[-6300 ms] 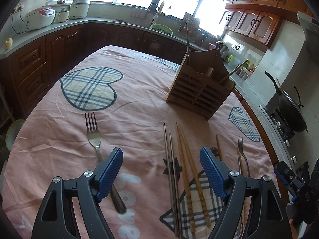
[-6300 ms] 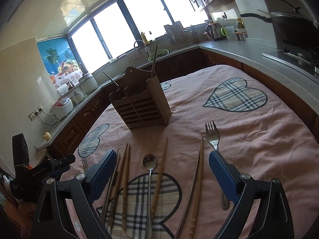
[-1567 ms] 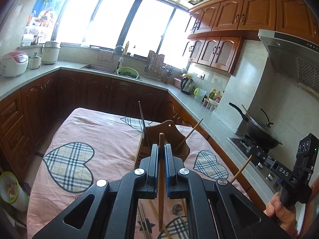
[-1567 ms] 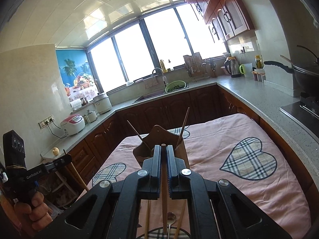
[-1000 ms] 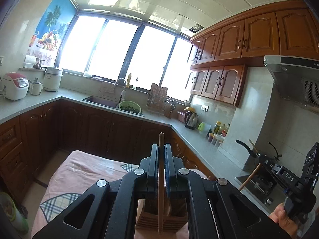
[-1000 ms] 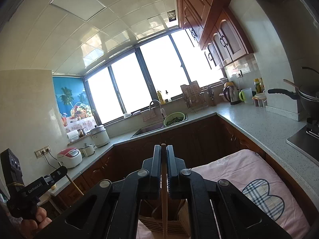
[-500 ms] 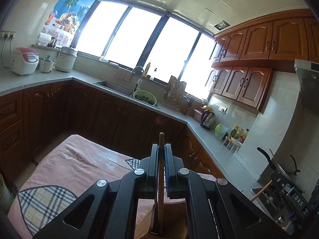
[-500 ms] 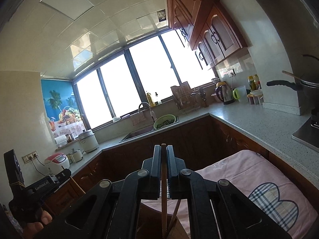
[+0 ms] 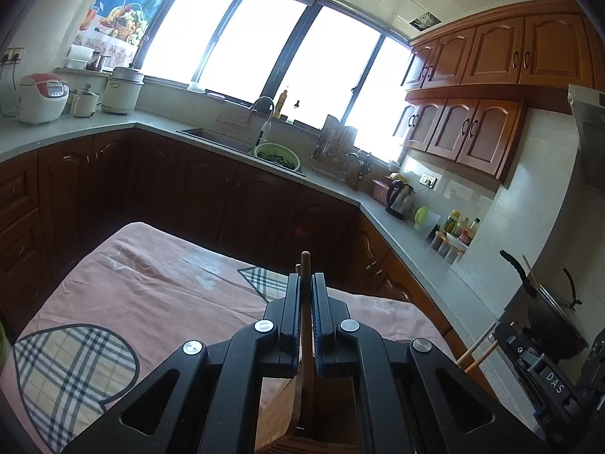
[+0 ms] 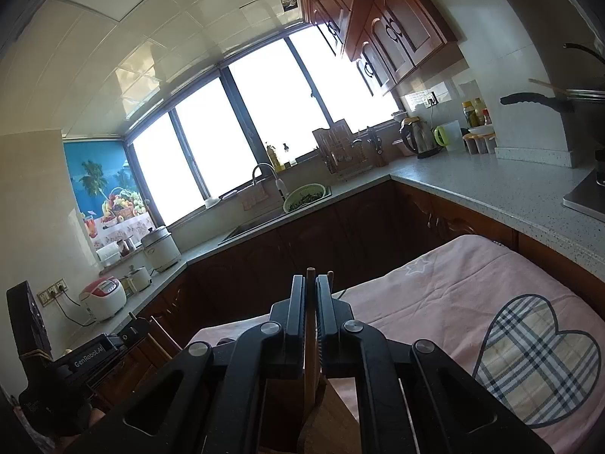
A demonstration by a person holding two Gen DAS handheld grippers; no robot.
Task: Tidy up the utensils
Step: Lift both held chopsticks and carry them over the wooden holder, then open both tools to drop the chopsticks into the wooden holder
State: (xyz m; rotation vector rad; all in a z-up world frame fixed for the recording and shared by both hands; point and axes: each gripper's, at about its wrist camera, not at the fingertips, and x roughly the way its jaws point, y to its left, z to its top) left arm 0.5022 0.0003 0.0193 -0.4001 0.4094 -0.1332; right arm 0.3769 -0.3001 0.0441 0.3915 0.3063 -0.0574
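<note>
Clamping one wooden chopstick [image 9: 305, 265] upright, the left claw [image 9: 306, 317] hangs over the wooden utensil holder [image 9: 298, 416] at six o'clock; right claw [image 10: 311, 321] pinches another chopstick [image 10: 311, 276], both vertical for slotting in.

A pink cloth [image 9: 159, 295] with plaid hearts covers the table, bearing the wooden utensil holder [image 9: 280, 420].

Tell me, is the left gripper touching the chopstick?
Touching. The left wrist view shows the left gripper shut on the chopstick, pads against both its sides.
</note>
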